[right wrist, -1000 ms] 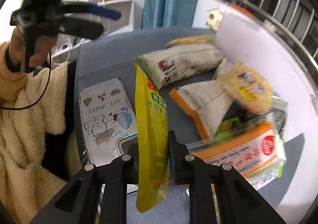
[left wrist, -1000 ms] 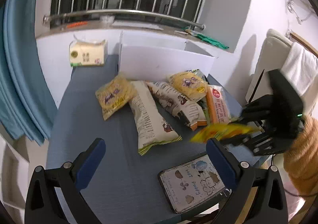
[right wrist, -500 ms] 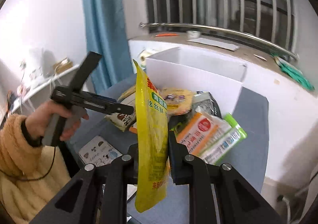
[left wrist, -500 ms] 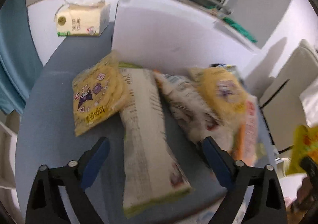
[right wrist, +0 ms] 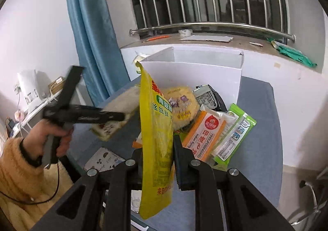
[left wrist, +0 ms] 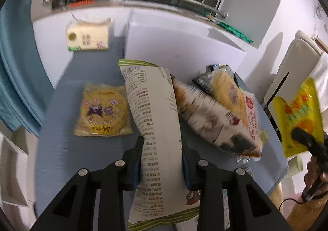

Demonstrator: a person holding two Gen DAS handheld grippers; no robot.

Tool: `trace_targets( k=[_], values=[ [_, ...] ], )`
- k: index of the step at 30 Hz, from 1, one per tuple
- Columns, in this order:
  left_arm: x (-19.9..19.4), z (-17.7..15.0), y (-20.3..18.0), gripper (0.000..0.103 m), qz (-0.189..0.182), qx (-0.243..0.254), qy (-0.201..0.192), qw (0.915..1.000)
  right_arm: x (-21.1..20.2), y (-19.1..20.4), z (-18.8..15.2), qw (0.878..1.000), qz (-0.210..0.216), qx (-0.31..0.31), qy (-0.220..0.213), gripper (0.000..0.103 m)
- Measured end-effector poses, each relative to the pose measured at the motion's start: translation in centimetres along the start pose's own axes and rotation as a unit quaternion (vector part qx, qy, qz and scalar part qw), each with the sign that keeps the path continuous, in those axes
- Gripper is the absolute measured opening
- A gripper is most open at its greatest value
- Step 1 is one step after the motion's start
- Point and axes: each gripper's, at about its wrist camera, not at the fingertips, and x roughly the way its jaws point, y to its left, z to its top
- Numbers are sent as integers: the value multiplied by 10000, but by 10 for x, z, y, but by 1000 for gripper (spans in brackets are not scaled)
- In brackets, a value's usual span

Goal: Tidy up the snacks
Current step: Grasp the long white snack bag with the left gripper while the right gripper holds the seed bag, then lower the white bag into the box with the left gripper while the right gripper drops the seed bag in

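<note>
My left gripper [left wrist: 162, 149] is shut on a long white and green snack bag [left wrist: 155, 128], holding it above the blue table [left wrist: 61, 145]; it also shows in the right wrist view [right wrist: 119, 116]. My right gripper [right wrist: 157, 155] is shut on a yellow snack bag [right wrist: 157, 132], held upright in the air; that bag shows at the right in the left wrist view [left wrist: 297, 116]. A white open box [right wrist: 190, 71] stands behind the snack pile. A yellow round-noodle pack [left wrist: 102, 114], a brown-white bag [left wrist: 207, 122] and an orange-white pack [right wrist: 205, 136] lie on the table.
A tissue pack [left wrist: 88, 36] sits at the back left near the window sill. A green-edged pack [right wrist: 235, 136] lies at the pile's right. A patterned phone or tablet [right wrist: 102, 159] lies near the table's front edge. Blue curtain [right wrist: 92, 32] hangs left.
My left gripper moved in and closed on the long white and green bag, lifting it. My right gripper kept the yellow bag and rose a little toward the box.
</note>
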Motion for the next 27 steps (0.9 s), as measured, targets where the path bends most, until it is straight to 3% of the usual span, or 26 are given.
trace_targets(
  k=[2, 8, 12, 17, 22, 24, 26, 27],
  values=[
    [-8, 9, -2, 35, 64, 76, -110, 9999, 5, 0, 3, 10000, -8, 55, 0, 20],
    [-21, 32, -4, 35, -196, 193, -399, 9988, 17, 4, 14, 9998, -45, 205, -42, 20],
    [-27, 64, -15, 35, -342, 318, -612, 9970, 21, 2, 37, 9996, -105, 188, -180, 20],
    [-21, 126, -26, 35, -476, 431, -885, 9940, 40, -20, 97, 9988, -158, 334, -332, 20],
    [6, 191, -24, 35, -462, 478, -931, 9934, 87, -60, 168, 9966, -485, 643, -148, 20],
    [15, 208, -25, 35, -298, 631, -1059, 9919, 102, -75, 187, 9950, -606, 785, -129, 20],
    [30, 224, -25, 37, -175, 712, -948, 9928, 122, -91, 204, 9938, -493, 992, -12, 20],
    [39, 232, -22, 42, -192, 646, -859, 9940, 127, -95, 208, 9934, -491, 1040, -9, 21]
  ],
)
